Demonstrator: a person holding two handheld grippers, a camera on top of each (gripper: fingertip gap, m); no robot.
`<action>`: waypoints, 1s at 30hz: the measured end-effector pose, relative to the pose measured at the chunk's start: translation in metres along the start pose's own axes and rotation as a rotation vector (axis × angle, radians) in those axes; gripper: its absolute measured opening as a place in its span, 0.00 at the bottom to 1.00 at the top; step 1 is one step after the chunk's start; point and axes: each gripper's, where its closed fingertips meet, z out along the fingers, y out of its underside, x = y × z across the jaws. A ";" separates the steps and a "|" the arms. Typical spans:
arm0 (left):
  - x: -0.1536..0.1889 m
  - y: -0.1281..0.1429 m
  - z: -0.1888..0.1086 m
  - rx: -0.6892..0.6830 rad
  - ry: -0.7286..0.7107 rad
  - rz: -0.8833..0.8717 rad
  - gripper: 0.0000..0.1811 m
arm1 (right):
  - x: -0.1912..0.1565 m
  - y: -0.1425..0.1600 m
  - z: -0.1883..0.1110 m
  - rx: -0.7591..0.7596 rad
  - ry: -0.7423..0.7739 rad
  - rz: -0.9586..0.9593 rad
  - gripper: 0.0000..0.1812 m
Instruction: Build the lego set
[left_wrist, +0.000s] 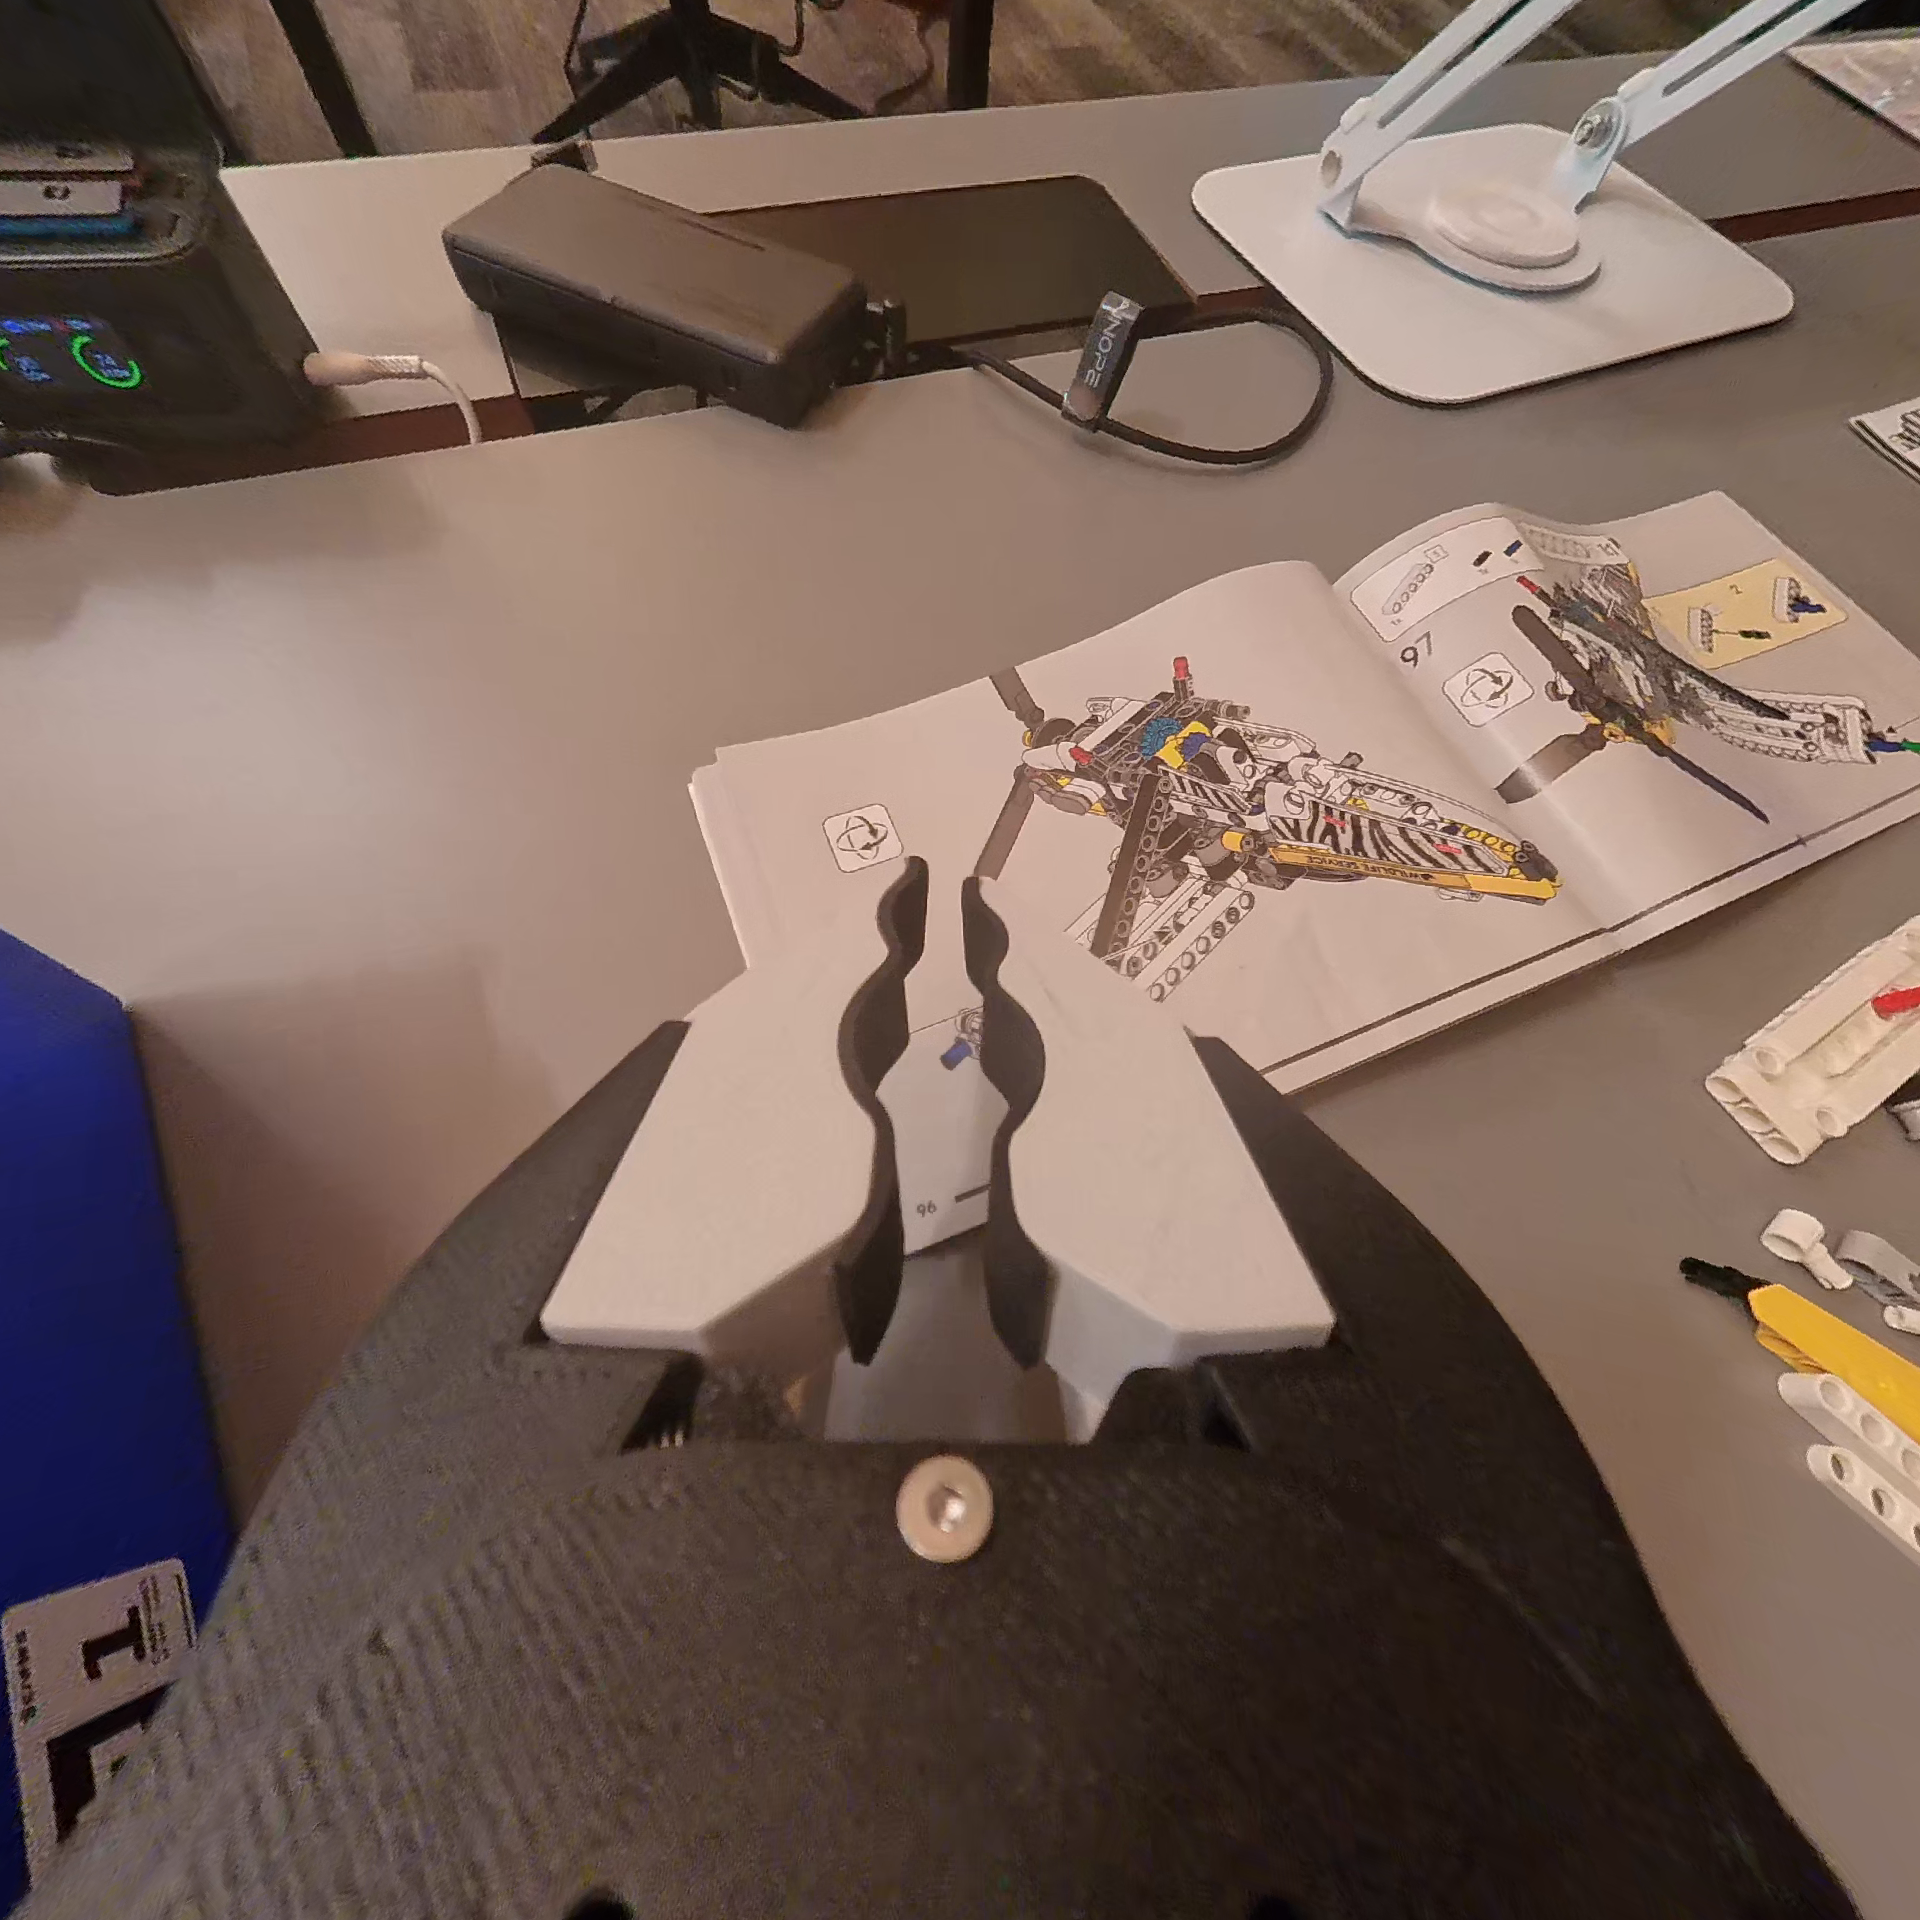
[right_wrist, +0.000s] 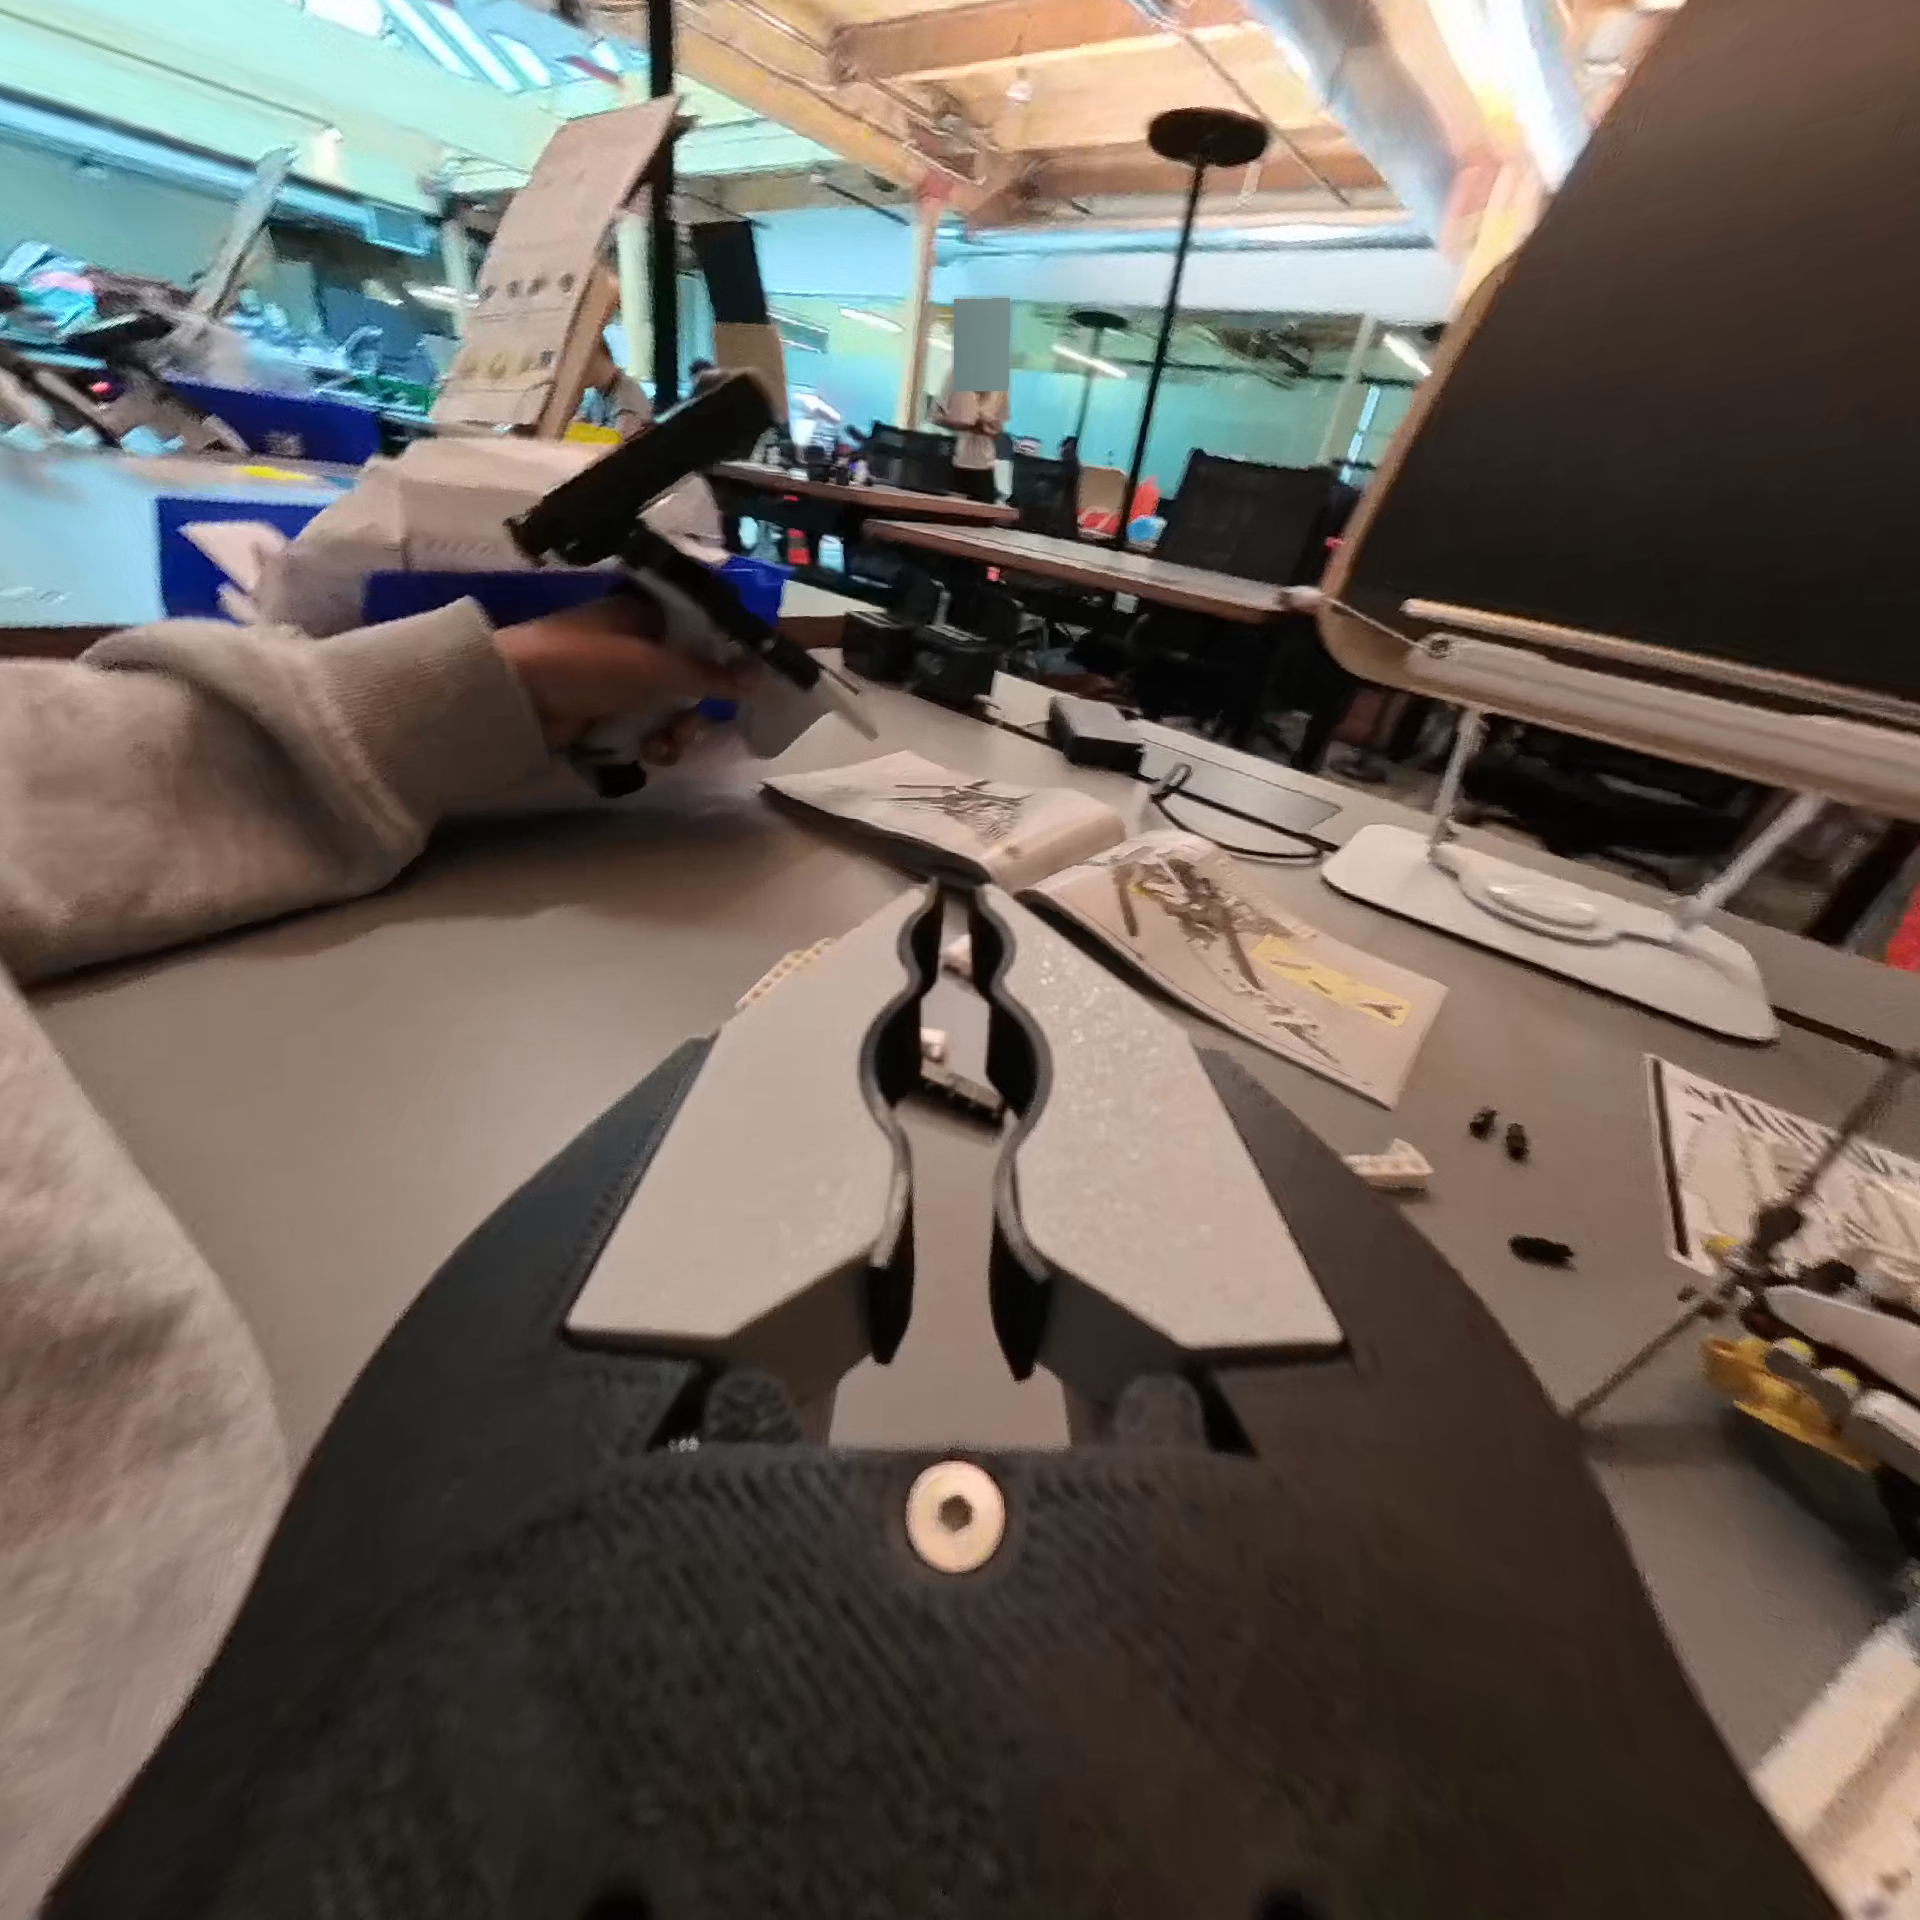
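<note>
Left wrist view: left gripper (left_wrist: 943, 883) hovers over the near-left corner of the open instruction booklet (left_wrist: 1299, 790), jaws a narrow gap apart, holding nothing. Loose lego parts, namely a white beam assembly (left_wrist: 1829, 1060), a yellow piece (left_wrist: 1829, 1345) and white holed beams (left_wrist: 1860, 1439), lie on the grey tabletop (left_wrist: 416, 675) to the right of the booklet. A white lamp base (left_wrist: 1496, 260) stands beyond the booklet.

Right wrist view: right gripper (right_wrist: 956, 896) points at the booklet's near edge, jaws nearly closed; a thin dark sliver shows at the tips, but I cannot tell if it is gripped. Small black pins (right_wrist: 1501, 1132) lie right of the booklet, and the partly built yellow model (right_wrist: 1797, 1371) sits further right, near the frame edge.

Step looks like checking the page before the next pick. To do it well: keep the left gripper off the page so it stays readable, match the part to the drawing, then open the jaws wide and close squarely across a beam's flat sides.
</note>
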 end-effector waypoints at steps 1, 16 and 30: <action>-0.001 0.000 0.000 0.001 0.002 -0.007 0.03 | 0.011 0.000 0.000 -0.056 0.031 0.022 0.02; -0.001 0.000 0.001 0.016 0.055 -0.084 0.03 | 0.208 0.095 -0.115 -0.756 0.483 0.280 0.14; -0.002 0.002 0.003 0.015 0.063 -0.106 0.03 | 0.282 0.135 -0.145 -0.901 0.704 0.340 0.00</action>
